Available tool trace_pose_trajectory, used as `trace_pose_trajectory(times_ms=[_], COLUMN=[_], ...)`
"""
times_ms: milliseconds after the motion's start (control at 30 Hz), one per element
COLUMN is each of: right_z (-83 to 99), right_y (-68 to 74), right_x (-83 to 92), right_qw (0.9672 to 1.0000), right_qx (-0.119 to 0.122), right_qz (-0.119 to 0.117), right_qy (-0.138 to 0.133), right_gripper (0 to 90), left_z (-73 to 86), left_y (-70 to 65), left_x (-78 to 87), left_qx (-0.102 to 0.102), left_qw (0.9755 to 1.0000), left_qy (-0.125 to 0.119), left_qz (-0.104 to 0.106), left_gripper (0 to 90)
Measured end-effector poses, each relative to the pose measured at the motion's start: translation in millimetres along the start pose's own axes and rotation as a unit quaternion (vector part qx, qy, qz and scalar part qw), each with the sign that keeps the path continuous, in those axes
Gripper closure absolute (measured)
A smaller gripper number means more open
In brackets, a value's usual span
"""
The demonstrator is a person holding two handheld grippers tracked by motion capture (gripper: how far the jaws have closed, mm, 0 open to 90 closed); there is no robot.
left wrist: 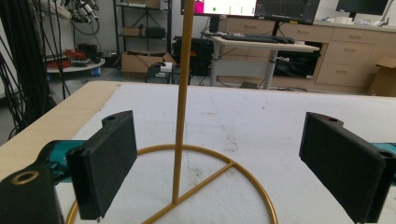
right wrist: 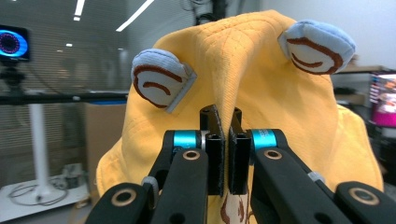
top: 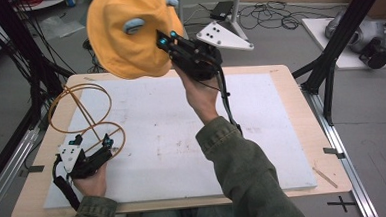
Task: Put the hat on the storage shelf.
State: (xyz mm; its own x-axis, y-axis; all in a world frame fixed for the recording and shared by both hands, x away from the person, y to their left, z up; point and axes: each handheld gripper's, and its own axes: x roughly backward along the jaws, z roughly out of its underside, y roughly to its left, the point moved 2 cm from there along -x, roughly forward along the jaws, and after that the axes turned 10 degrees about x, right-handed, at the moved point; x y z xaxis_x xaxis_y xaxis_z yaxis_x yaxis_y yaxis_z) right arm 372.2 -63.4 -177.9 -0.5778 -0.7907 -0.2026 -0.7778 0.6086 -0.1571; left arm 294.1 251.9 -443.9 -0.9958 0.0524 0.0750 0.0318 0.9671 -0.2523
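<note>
High above the far edge of the white foam-covered wooden table (top: 182, 134), the right gripper (top: 166, 40) holds up a soft yellow fabric hat with pale blue ear patches (top: 127, 34). In the right gripper view its jaws are pinched together on a fold of the yellow cloth (right wrist: 280, 93); the hat's lower part is cut off behind the black linkage, so only a scrap of brown marking shows there. The hat's top runs out of the high view.

Near the table's left corner stands a thin gold wire stand of rings and a central rod (top: 86, 116). The left gripper (top: 90, 141) rests low at its base ring, jaws spread wide on either side of the upright rod (left wrist: 182, 93) and apart from it. The rod's top is cut off in the left gripper view.
</note>
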Motion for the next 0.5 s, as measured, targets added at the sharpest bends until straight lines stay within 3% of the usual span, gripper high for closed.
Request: trace_pose_trajectory(times_ms=[67,100,133,200,233,267,300,367,433,467,500], right_z=[-5.1,-7.3,-7.3,-5.4,-5.4,-2.1,-2.1,2.5,7.3,12.4,12.4], right_y=[7.1,15.4,15.4,25.7,25.7,32.8,32.8,39.8,45.6,50.1,50.1], right_x=[-10.4,-23.2,-23.2,-40.6,-40.6,-53.2,-53.2,-65.6,-76.3,-86.9,-86.9], right_qw=[0.9998,0.9992,0.9992,0.9972,0.9972,0.9943,0.9943,0.9906,0.9858,0.9802,0.9802], right_qx=[-0.004,-0.006,-0.006,-0.010,-0.010,-0.011,-0.011,-0.011,-0.014,-0.015,-0.015], right_qz=[-0.017,-0.040,-0.040,-0.074,-0.074,-0.103,-0.103,-0.129,-0.154,-0.177,-0.177], right_qy=[-0.008,-0.005,-0.005,0.008,0.008,0.025,0.025,0.043,0.065,0.087,0.087], right_gripper=[89.1,89.2,89.2,89.2,89.2,89.2,89.2,89.1,89.2,89.1,89.1], left_z=[0.1,0.2,0.3,0.4,0.5,0.7,0.8,1.2,1.7,1.8,1.8], left_y=[-0.1,-0.1,-0.2,-0.3,-0.5,-0.5,-0.5,-0.5,-0.1,0.3,0.8], left_x=[0.1,-0.1,-0.2,-0.3,-0.6,-0.7,-0.7,-0.3,-0.3,-0.3,-0.1], left_qx=[0.001,0.001,0.001,0.002,0.003,0.003,0.004,0.004,0.006,0.007,0.008], left_qw=[1.0000,1.0000,1.0000,1.0000,1.0000,1.0000,1.0000,1.0000,1.0000,1.0000,1.0000], left_qy=[0.001,0.000,0.000,0.000,0.000,0.001,0.001,0.003,0.002,0.002,0.002], left_qz=[0.001,0.001,0.002,0.003,0.003,0.003,0.004,0.006,0.006,0.006,0.005], left_gripper=[11.5,11.5,11.5,11.5,11.5,11.5,11.5,11.5,11.5,11.5,11.5])
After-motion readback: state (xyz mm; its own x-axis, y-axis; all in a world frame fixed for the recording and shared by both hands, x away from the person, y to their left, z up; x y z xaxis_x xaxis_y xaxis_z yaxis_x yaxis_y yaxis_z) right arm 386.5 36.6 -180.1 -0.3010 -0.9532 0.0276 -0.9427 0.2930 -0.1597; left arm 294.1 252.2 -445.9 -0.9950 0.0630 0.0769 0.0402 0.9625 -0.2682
